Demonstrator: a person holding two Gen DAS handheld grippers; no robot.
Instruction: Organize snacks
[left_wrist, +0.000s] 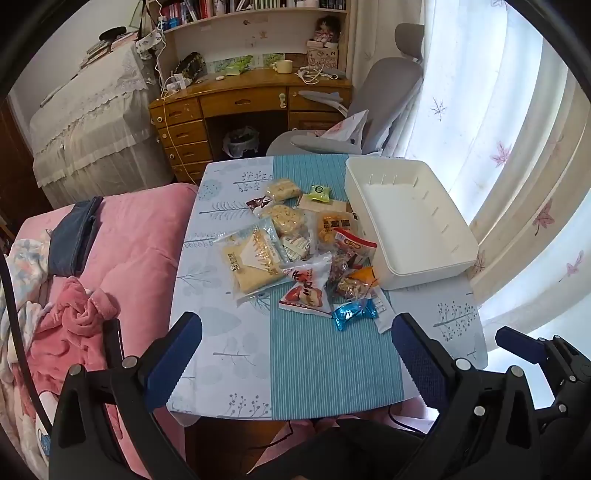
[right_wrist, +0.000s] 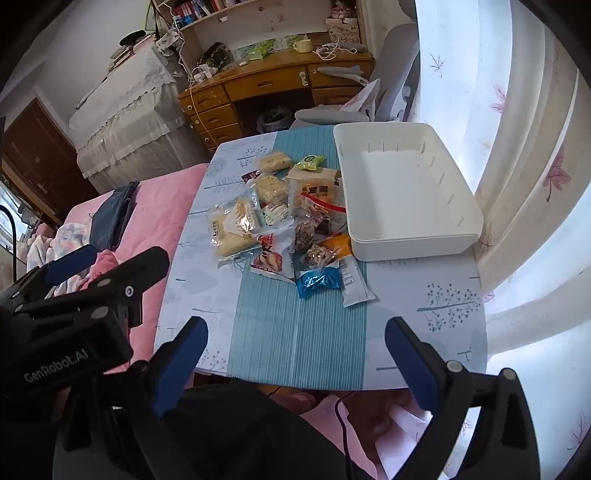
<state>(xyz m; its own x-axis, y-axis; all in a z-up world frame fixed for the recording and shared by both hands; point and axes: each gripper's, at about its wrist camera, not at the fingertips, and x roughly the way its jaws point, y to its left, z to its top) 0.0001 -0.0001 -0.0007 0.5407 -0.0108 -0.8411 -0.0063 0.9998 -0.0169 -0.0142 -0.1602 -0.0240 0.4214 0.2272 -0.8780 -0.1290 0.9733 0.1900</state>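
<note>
Over table's (left_wrist: 229, 354) near edge, both jaws wide apart w/ nothing between – left gripper (left_wrist: 295, 328) & right gripper (right_wrist: 295, 332) hovering short of snack pile (left_wrist: 295, 251) mid-table, w/ white bin (left_wrist: 436, 273) empty at far right corner, touching pile's right side.

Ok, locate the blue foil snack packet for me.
In both wrist views the blue foil packet lies at the near edge of the snack pile, just short of the white bin.

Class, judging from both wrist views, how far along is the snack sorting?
Nothing looks done: the white bin is empty. Nothing is in hand: the left gripper and right gripper are open. Left: the whole snack pile on the table.
</note>
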